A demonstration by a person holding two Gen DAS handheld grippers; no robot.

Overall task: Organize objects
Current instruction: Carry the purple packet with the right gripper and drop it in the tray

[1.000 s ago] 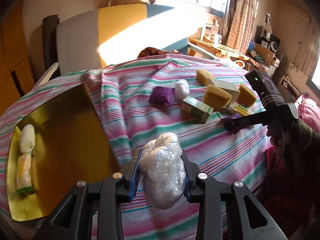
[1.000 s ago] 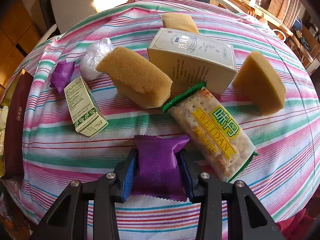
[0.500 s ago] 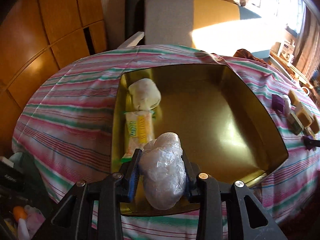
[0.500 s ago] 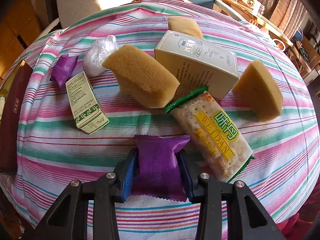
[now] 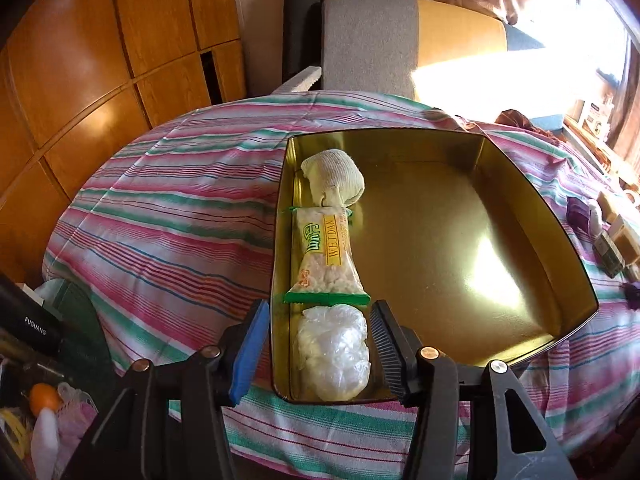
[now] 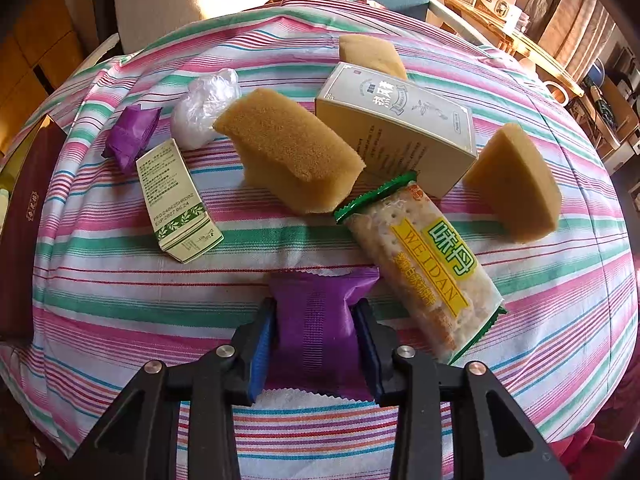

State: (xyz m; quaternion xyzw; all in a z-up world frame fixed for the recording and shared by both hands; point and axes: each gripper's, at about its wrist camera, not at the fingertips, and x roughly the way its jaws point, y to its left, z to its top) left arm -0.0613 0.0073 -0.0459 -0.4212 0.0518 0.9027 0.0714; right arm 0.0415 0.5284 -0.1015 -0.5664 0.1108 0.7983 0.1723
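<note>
The left hand-held gripper point(image 5: 318, 350) hangs over the near left corner of a gold tin box point(image 5: 576, 280) on the striped worktop point(image 5: 168, 220), its jaws opening, the pads clear of a clear plastic-wrapped bundle point(image 5: 332, 350) that lies between them on the box floor. Just beyond the bundle, along the same left wall, lie a Weidan cracker pack point(image 5: 326, 254) and, farther ahead, a rolled white cloth point(image 5: 334, 180).

The right hand-held gripper point(image 6: 316, 334) is clamped on a purple snack packet point(image 6: 316, 320), which sits low over the striped cloth. Just right of its fingers lies a second Weidan cracker pack point(image 6: 424, 276). Ahead stand a tan sponge block point(image 6: 292, 152) and a pale tea carton point(image 6: 400, 124), with a wedge-shaped sponge point(image 6: 516, 184) to the right and another sponge point(image 6: 372, 56) behind the carton. Ahead and to the left lie a small green-and-white box point(image 6: 176, 200), a plastic-wrapped ball point(image 6: 206, 108) and another purple packet point(image 6: 132, 136).
</note>
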